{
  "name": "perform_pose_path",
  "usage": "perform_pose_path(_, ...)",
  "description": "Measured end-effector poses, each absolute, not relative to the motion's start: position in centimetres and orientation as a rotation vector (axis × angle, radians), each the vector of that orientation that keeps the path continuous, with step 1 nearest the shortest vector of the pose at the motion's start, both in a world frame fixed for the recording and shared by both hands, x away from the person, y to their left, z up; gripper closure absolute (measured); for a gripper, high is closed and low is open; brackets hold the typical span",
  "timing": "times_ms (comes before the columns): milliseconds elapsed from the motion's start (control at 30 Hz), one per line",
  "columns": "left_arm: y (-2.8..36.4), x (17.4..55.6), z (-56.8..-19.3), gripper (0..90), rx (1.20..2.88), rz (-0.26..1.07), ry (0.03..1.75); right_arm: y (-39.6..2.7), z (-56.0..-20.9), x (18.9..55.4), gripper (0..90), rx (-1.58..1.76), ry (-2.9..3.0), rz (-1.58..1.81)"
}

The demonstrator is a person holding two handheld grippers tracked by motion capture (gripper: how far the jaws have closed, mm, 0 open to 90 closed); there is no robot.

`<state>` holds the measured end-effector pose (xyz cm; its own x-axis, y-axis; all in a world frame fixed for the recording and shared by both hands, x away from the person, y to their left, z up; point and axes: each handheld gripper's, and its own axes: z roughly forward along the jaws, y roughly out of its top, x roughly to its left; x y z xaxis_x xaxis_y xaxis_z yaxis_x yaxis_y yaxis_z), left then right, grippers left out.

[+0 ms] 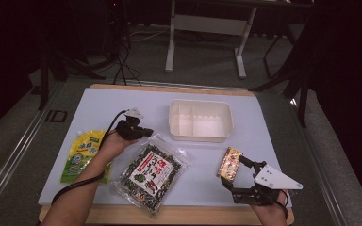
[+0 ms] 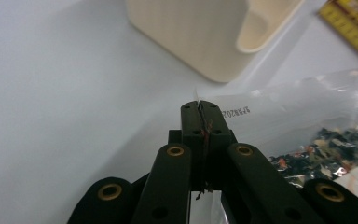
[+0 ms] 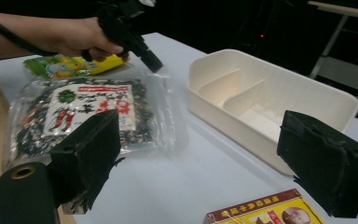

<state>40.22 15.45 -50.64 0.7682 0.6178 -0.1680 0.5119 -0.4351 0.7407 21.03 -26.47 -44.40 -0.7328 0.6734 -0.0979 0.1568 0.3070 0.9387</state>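
Note:
A clear bag of dark dried flakes with a white and red label (image 1: 152, 173) (image 3: 88, 112) lies near the table's front. My left gripper (image 1: 147, 133) (image 2: 199, 109) (image 3: 154, 65) is shut on the bag's clear top edge (image 2: 279, 112), and that corner looks raised a little. My right gripper (image 1: 234, 172) (image 3: 212, 158) stands open near the front right, with its jaws on either side of the near end of a yellow packet (image 1: 229, 163) (image 3: 265, 212) without touching it. A white divided container (image 1: 200, 102) (image 2: 200, 37) (image 3: 223, 121) sits empty behind them.
A green and yellow pouch (image 1: 82, 155) (image 3: 65, 65) lies flat at the table's left, under the left forearm. The white tabletop (image 1: 122, 103) has a wooden front edge (image 1: 193, 214). Table legs and cables stand on the dark floor beyond.

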Motion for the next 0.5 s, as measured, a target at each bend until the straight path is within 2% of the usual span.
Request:
perform_pose_path(100, 16.0, 39.6, -49.9, 90.0, 2.103, 0.162, 0.828, -26.6, -44.3, 21.1, 9.8, 0.738, 2.109, 1.442)
perform_pose_path(500, 17.1, 37.5, -46.8, 90.0, 2.039, 0.169, 0.735, -26.8, -43.9, 21.0, 10.0, 0.646, 2.052, 1.4)
